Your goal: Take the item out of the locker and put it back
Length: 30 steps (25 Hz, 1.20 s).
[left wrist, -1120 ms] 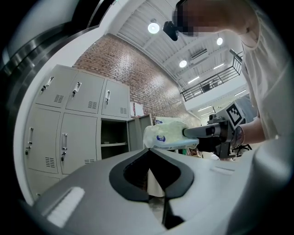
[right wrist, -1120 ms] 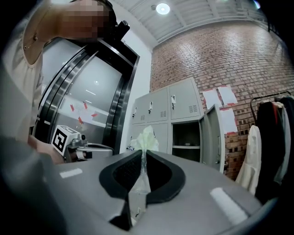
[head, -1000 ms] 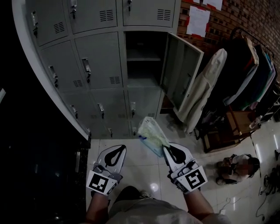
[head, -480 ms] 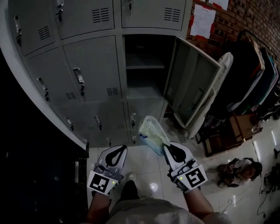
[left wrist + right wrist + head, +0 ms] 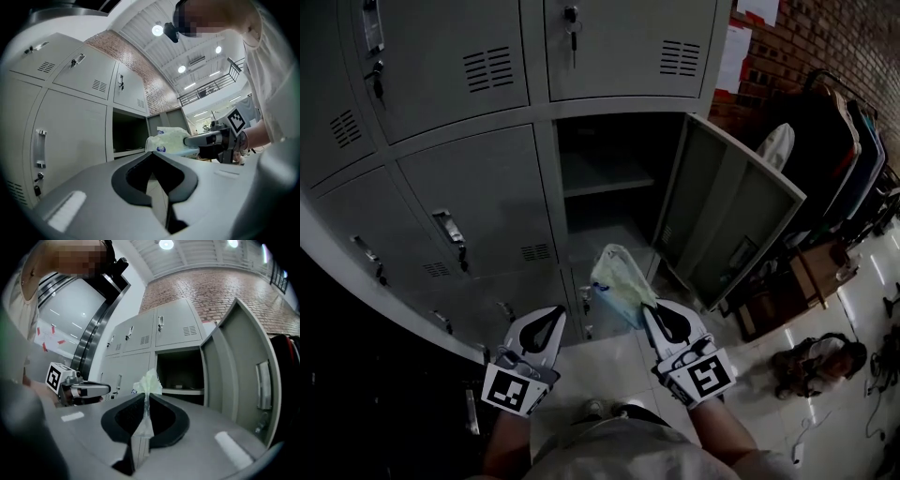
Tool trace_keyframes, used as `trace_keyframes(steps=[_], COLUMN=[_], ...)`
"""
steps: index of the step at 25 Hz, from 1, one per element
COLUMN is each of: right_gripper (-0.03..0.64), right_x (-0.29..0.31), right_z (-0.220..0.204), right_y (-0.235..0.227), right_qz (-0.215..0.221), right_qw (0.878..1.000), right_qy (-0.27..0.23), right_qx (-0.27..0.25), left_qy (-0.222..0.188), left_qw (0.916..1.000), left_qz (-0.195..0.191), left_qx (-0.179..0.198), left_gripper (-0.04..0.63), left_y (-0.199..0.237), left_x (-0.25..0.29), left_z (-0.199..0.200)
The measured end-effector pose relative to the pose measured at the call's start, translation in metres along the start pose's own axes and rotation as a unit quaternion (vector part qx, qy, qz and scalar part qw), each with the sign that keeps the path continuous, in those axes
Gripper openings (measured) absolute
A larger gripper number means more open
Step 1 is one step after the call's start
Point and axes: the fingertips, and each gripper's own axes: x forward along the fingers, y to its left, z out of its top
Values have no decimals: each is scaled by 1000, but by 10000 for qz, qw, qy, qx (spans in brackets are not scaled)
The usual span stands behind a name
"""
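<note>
Bag (image 5: 620, 281) pinched by its rim in right gripper (image 5: 650, 315), midair in front of open locker (image 5: 602, 180), near door's (image 5: 741, 220) lower edge. Probably light, soft, crinkly, slick film; best gripped at gathered rim, not belly. Left gripper (image 5: 554, 315) closed, empty.

Matt painted metal locker (image 5: 478, 178), crinkly thin plastic bag (image 5: 619, 281), glossy tiled floor (image 5: 609, 364), rough brick wall (image 5: 834, 37)

Brick wall (image 5: 830, 37) right; glossy tiled floor (image 5: 605, 366); clothes rack (image 5: 848, 141) beside wall; round ceiling lights (image 5: 158, 30) lit.
</note>
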Motion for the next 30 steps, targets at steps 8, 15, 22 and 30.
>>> trace_keyframes(steps=[8, 15, 22, 30], right_gripper=[14, 15, 15, 180], right_x=[53, 138, 242, 253], right_z=[-6, 27, 29, 16], right_y=[-41, -109, -165, -166], right_qz=[-140, -613, -952, -895], right_qw=[9999, 9950, 9894, 9913], right_qy=[78, -164, 324, 260], right_qx=[0, -776, -1043, -928], left_qy=[-138, 33, 119, 103], left_qw=[9998, 10000, 9997, 9994], left_qz=[163, 72, 134, 229], left_qx=[4, 11, -186, -257], left_gripper=[6, 6, 6, 6], left_y=[32, 36, 46, 60], left_x=[32, 50, 55, 65], left_z=[2, -7, -14, -22])
